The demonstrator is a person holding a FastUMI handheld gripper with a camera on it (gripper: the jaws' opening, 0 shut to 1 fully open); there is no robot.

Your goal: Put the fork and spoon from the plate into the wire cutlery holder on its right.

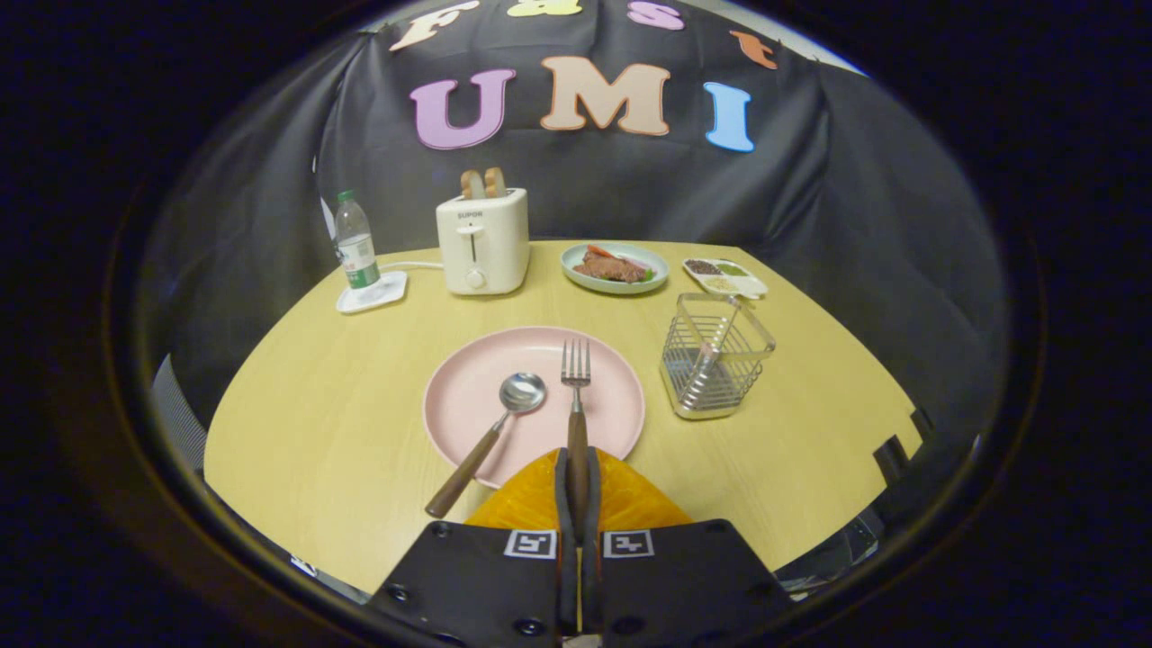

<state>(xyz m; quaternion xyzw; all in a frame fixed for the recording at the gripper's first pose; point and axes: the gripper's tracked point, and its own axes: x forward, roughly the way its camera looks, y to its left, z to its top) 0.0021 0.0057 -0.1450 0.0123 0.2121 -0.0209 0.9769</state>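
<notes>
Two utensils lie on the pink plate (468,396). We see the gripper (577,477) clamped on the fork (576,396) by its wooden handle, long axis running away from us, tines far. The spoon (504,423) lies just left, angled. The wire cutlery holder (715,355) stands far-right, apart, on the pale wood table (315,405).
</notes>
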